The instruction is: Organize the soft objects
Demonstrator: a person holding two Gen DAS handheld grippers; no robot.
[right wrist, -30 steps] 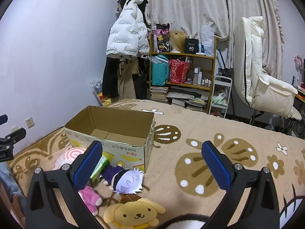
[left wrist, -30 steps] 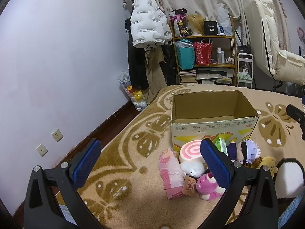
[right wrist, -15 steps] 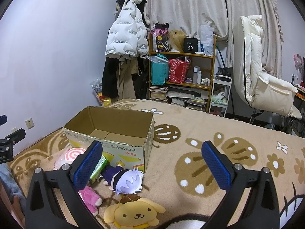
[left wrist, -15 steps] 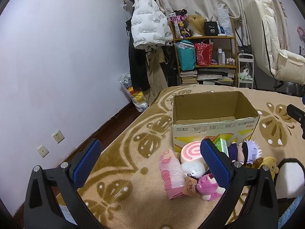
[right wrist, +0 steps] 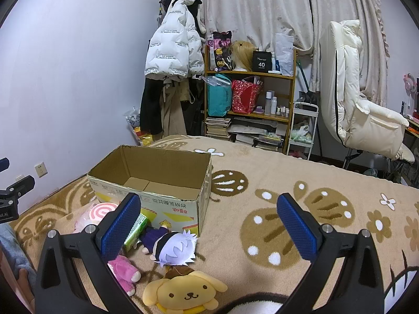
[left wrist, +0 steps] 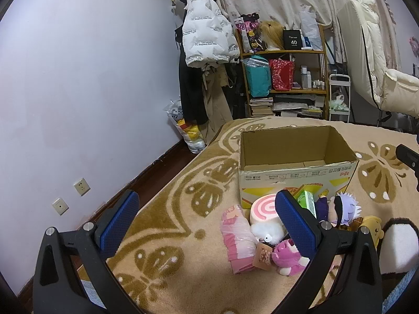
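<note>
Brown corrugated cardboard box [right wrist: 157, 183] stood open-topped and empty on the beige patterned blanket [right wrist: 262, 178], plush toys heaped at its 6 o'clock side for loading, yellow dog plush [right wrist: 183, 291] nearest; left gripper [left wrist: 207, 225] and right gripper [right wrist: 209, 227] hung wide open, holding nothing.

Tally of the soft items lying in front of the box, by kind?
Character plush dolls: 3 — white-haired doll, yellow dog plush, pink bear plush
Swirl roll cushion: 1
White fluffy plush: 1
Pink bagged item: 1
Green pack: 1
Total: 7
</note>
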